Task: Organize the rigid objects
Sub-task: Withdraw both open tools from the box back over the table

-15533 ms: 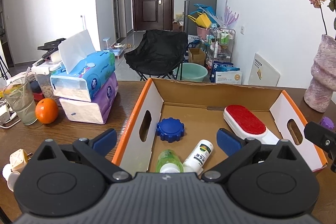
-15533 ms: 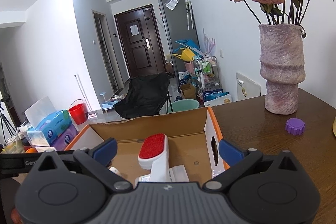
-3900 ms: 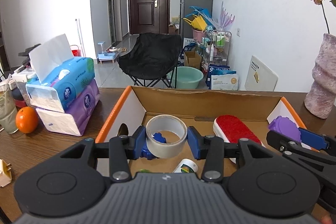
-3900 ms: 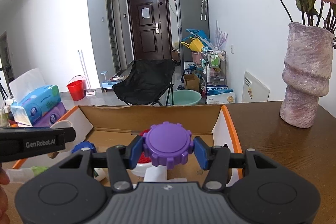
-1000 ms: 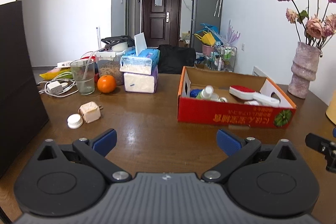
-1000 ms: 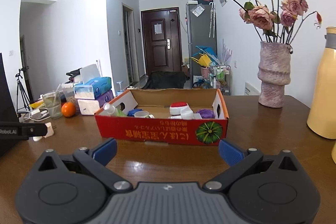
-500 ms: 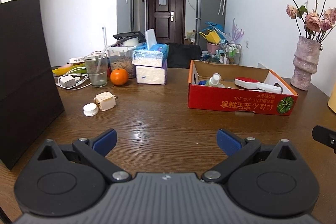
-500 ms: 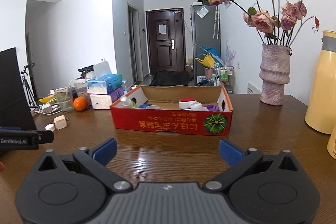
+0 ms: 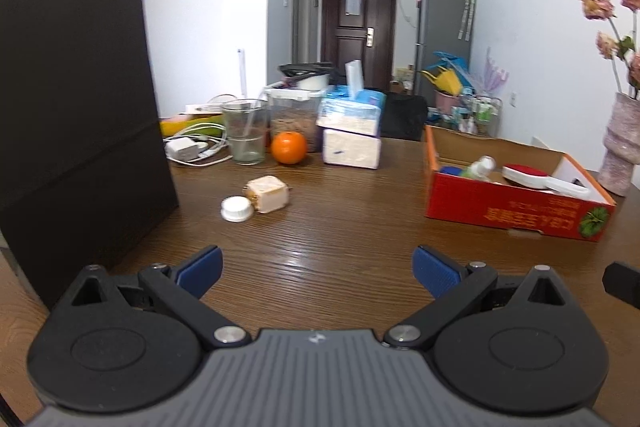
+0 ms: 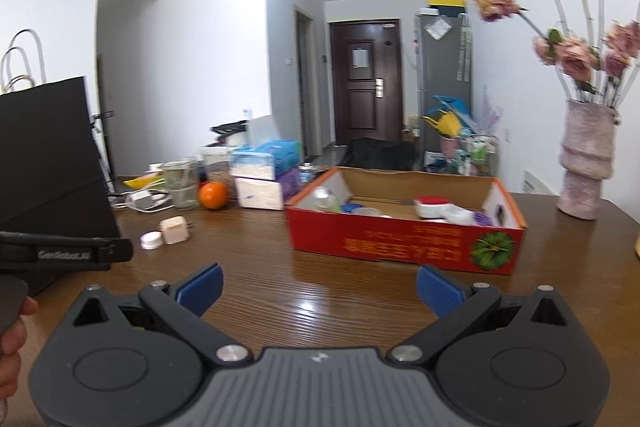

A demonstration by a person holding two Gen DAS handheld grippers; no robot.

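Rigid objects: most sit in the red cardboard box, right of centre in the right wrist view, right edge in the left wrist view.

Left to right, left wrist view:
- Black paper bag fills the left side, standing on the wooden table.
- Centre-left: white cap touching a beige cube-shaped plug, both loose on the table, well apart from the box. Behind them a glass, an orange and stacked tissue packs.
- Inside the box: a clear bottle, a red-topped brush; in the right wrist view also something purple against the right wall.
- Far right: vase with dried roses.

Grippers: left gripper spread wide, nothing between the fingers, held low over bare table. Right gripper likewise wide apart and empty, facing the box front.

Progress, my reading: box is loaded and both tools are free, so the bulk looks done. The cap and plug may be the only rigid pieces left; whether they belong to the job I cannot tell.
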